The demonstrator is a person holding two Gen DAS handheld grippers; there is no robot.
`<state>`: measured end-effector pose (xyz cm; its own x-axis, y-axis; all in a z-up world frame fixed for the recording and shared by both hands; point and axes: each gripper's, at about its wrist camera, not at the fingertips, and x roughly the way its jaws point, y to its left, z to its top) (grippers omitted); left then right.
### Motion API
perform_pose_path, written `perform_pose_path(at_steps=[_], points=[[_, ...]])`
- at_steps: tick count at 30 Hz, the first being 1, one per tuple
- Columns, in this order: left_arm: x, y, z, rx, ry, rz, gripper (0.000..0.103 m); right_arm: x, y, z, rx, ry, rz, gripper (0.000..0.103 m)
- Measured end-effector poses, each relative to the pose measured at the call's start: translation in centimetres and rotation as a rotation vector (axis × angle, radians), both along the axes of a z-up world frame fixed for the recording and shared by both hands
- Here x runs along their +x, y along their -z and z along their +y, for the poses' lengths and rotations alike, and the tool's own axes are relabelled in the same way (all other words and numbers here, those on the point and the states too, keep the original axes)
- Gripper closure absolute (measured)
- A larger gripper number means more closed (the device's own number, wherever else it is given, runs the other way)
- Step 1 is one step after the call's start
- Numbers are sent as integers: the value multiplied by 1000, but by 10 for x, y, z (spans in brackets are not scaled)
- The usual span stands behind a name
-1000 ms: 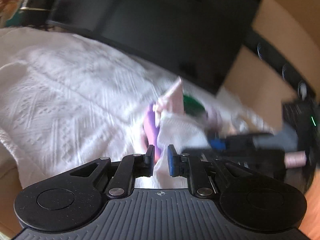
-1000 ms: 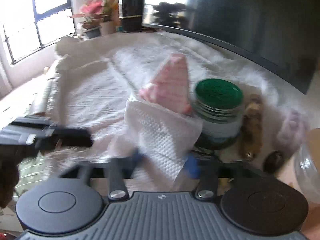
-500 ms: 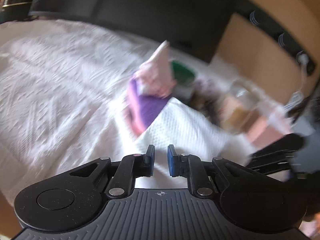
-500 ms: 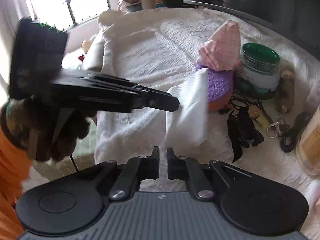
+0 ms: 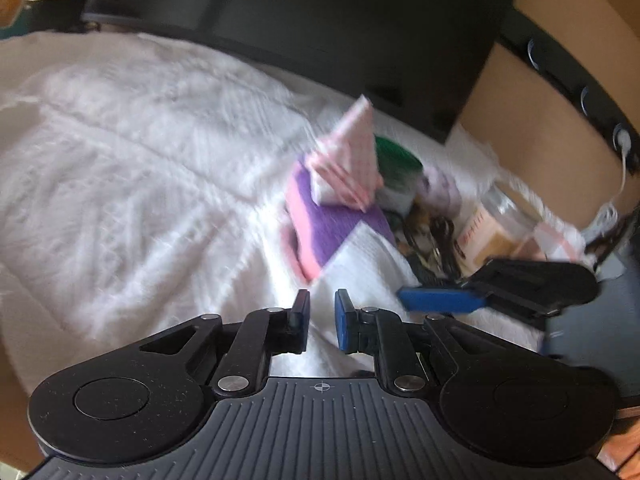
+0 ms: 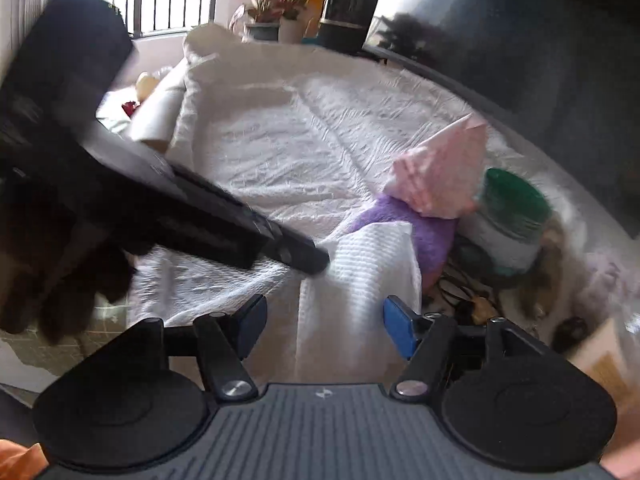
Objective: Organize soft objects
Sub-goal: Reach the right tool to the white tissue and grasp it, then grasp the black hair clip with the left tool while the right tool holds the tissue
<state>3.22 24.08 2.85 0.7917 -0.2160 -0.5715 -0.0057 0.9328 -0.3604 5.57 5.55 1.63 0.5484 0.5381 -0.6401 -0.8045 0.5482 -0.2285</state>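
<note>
1. The white paper towel (image 6: pixel 360 280) lies draped against the purple sponge (image 6: pixel 424 236) on the white bedspread (image 6: pixel 280 148); half a second ago it hung lifted.
2. The right gripper (image 6: pixel 325 326), narrow then, now has its fingers spread wide either side of the towel.
3. The left gripper (image 5: pixel 321 320) keeps its fingers narrow; from the right wrist view its tip touches the towel's edge.
4. A folded pink cloth (image 5: pixel 348 164) sits atop the sponge.
5. Beside the sponge stands a green-lidded jar (image 6: pixel 508 220); its contents cannot be told.
</note>
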Motion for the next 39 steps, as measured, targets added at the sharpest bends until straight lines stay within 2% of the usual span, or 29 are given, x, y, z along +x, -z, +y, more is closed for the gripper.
perform_pose_path(at_steps=[1, 3, 5, 8, 11, 14, 17, 19, 21, 23, 24, 26, 28, 31, 32, 35, 39], points=[[-3, -1, 4, -5, -19, -18, 87, 3, 0, 0, 5, 15, 13, 68], [-5, 0, 10, -6, -60, -38, 87, 10, -3, -5, 18, 49, 61, 91], [-2, 2, 12, 12, -86, 14, 87, 8, -13, -21, 58, 72, 86, 94], [6, 4, 1, 65, -87, 93, 88, -2, -26, -56, 84, 116, 67, 95], [3, -4, -21, 110, 21, 31, 87, -13, -36, -103, 105, 203, 44, 95], [7, -14, -44, 77, 105, 8, 87, -16, -34, -141, 114, 317, 3, 95], [15, -23, -67, 38, 162, -4, 87, -11, -25, -174, 157, 416, 27, 95], [22, -25, -78, -4, 146, 8, 87, -9, -16, -187, 176, 457, 20, 95], [32, -26, -83, -74, 88, 30, 87, -7, -7, -195, 194, 480, 16, 95], [34, -24, -91, -124, 88, 40, 87, -7, 0, -197, 215, 484, 17, 95], [36, -20, -96, -122, 101, 53, 87, -8, 0, -198, 219, 481, 14, 95], [36, -15, -104, -70, 112, 75, 87, -11, -1, -199, 219, 468, -3, 95], [38, -10, -102, -3, 62, 76, 91, -16, -1, -201, 226, 454, -7, 94], [45, -9, -89, -34, 39, 45, 93, -22, 0, -199, 225, 441, -7, 94], [46, -12, -90, -7, 18, 30, 93, -24, 1, -199, 224, 436, -7, 94], [46, -23, -107, 162, -23, -33, 93, -26, 1, -196, 219, 432, -14, 94], [53, -26, -123, 332, -38, -71, 92, -29, 2, -195, 215, 431, -13, 94]])
